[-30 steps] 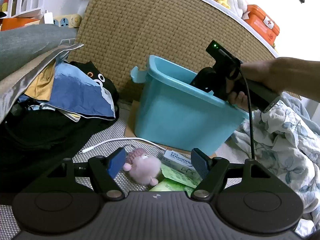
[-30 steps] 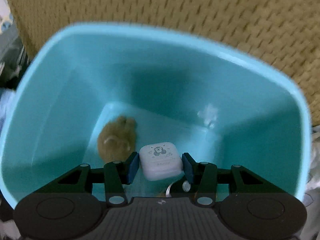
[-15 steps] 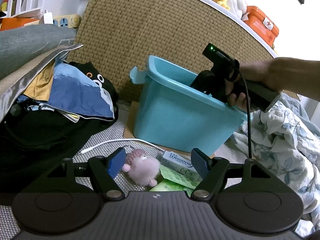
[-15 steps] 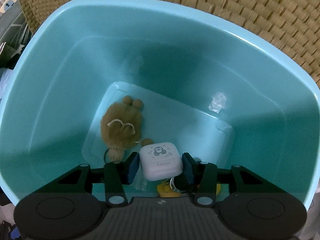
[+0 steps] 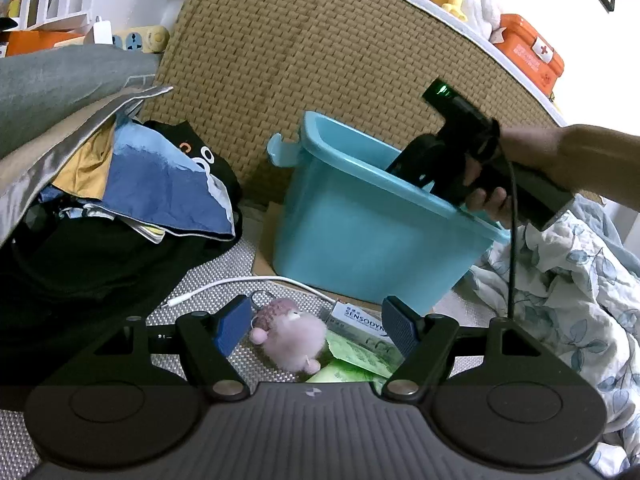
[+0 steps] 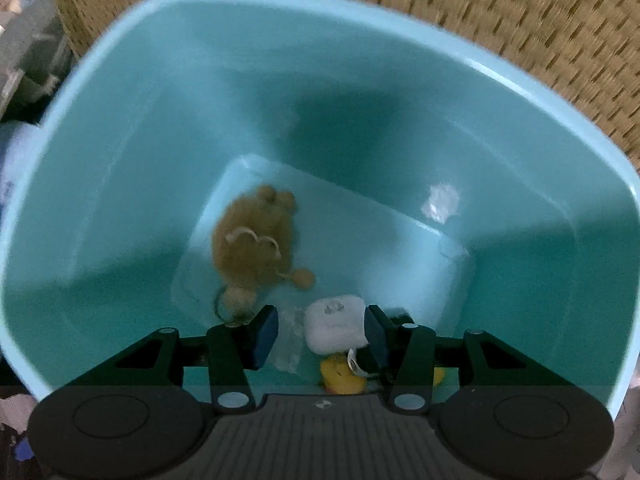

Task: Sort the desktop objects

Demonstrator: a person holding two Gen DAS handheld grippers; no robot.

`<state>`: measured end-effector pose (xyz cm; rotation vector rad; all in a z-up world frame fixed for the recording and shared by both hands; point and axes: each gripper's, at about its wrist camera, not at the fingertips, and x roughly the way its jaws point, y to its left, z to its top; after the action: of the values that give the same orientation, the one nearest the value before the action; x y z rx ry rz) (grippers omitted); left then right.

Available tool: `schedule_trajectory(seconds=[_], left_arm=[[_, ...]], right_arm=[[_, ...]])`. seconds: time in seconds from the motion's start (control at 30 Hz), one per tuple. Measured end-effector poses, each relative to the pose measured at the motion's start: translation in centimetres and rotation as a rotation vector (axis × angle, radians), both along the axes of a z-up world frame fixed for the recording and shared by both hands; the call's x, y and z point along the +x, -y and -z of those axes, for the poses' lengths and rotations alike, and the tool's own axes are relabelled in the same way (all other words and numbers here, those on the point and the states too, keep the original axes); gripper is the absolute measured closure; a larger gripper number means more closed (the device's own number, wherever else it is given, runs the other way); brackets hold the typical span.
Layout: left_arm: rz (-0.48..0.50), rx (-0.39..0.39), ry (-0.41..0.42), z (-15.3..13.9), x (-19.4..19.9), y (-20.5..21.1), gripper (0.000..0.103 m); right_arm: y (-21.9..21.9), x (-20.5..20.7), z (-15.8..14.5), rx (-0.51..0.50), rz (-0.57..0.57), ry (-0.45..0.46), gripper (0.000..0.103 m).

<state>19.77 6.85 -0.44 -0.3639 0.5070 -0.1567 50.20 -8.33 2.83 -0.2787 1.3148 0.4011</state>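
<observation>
Hazard one: dragging the white earbud case [image 6: 335, 322] back out of the teal bin [image 6: 120, 120] on withdrawal. Likely cause: right pad touching, or all but touching, the case; blur prevents a firm reading. Hazard two: snagging the ring of the brown plush keychain [image 6: 256, 248], just left of the left pad.

Right gripper [image 6: 320, 332]: open, gripping nothing, aimed steeply down into the bin, with a clear gap at the left pad. Case: low in the bin, between the jaws toward the right one, above a yellow item [image 6: 340, 376] at the near wall. Resting or not: cannot tell.

Left gripper [image 5: 316, 326]: open and empty, outside the bin, near side, over a pink plush keychain [image 5: 292, 338], toothpaste box [image 5: 360, 318] just right.
</observation>
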Motion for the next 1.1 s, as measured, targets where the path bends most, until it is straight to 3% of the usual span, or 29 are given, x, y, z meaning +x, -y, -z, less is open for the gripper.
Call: schedule_trajectory(seconds=[0.2,0.3,0.47,0.6,0.7,0.87,1.1], left_arm=[[0.013,0.024,-0.001,0.1,-0.1,0.5,0.028],[0.013,0.033,-0.003,0.1,-0.1,0.6,0.028],[0.006,0.045,0.001,0.2,-0.1,0.6,0.028],[-0.004,0.054,0.003,0.3,-0.2,0.6,0.028],[-0.004,0.063,0.004,0.3,-0.2,0.7,0.028],[-0.003,0.086,0.001,0.6,-0.3,1.1,0.028],[-0.004,0.121,0.000,0.8,-0.5,1.7,0.028]], right_arm=[[0.8,-2.3,-3.2,0.101,-0.034,0.165,0.051],[1.8,-4.7,-5.9,0.194,-0.034,0.298,0.051],[4.0,-12.3,-9.8,0.318,-0.103,0.583,0.051],[7.0,-18.1,-11.1,0.394,-0.041,0.736,0.051],[9.2,-22.5,-10.8,0.448,0.022,0.809,0.050],[11.5,-28.0,-8.8,0.378,0.085,0.920,0.049],[13.5,-31.5,-3.8,0.355,0.187,0.929,0.049]])
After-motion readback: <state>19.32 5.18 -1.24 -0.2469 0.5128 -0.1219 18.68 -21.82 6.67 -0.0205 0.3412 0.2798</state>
